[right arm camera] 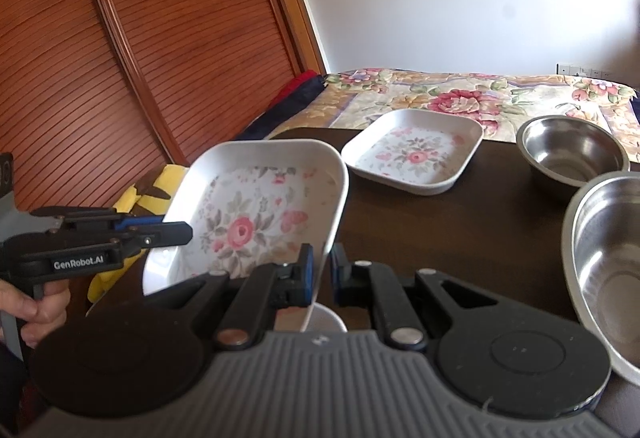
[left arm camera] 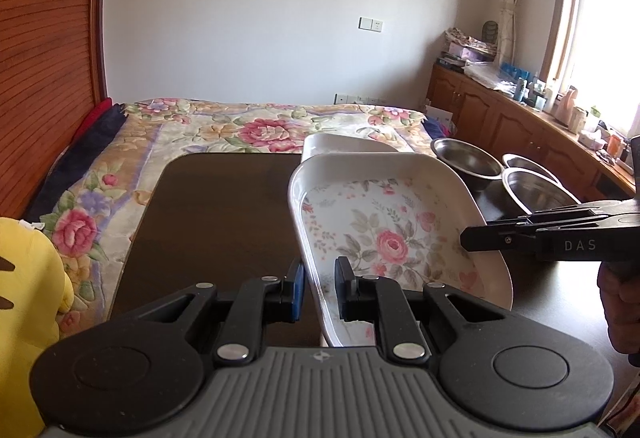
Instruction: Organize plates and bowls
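A square white plate with a rose pattern hangs tilted above the dark table. My left gripper is shut on its left rim, and in the right wrist view it reaches in from the left. My right gripper is shut on the opposite rim, and enters the left wrist view from the right. A second matching plate lies flat on the table's far side. Steel bowls stand on the right.
A white rounded object shows under the held plate, mostly hidden. A yellow plush toy sits off the table's left edge. Beyond the table is a bed with a floral cover. A slatted wooden door stands left.
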`<state>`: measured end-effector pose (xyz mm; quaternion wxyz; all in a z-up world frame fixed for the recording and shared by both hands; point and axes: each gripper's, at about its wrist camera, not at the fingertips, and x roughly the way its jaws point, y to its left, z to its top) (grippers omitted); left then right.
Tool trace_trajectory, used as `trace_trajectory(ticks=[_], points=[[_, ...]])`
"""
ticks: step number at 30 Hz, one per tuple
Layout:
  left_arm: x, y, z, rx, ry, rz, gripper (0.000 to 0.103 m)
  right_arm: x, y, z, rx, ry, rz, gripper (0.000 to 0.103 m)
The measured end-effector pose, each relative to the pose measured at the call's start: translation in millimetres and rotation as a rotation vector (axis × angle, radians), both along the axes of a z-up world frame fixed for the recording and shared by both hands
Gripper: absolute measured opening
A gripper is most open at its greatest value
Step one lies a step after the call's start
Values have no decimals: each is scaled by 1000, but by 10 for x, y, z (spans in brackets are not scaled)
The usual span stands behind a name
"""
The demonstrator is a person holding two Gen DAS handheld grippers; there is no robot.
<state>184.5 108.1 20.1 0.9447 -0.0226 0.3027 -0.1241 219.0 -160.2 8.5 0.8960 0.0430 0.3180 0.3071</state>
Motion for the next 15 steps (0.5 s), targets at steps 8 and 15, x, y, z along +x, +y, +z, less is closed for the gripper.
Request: trace_trajectory(ticks=[8,15], points=[[-169,-42,-65,-11,13,-7,17,-178,-64,-34,-13,-3,8,11],[-262,-55,-157,-14,39,-19,17,-304,-100,-91,-29,-2,17,11]])
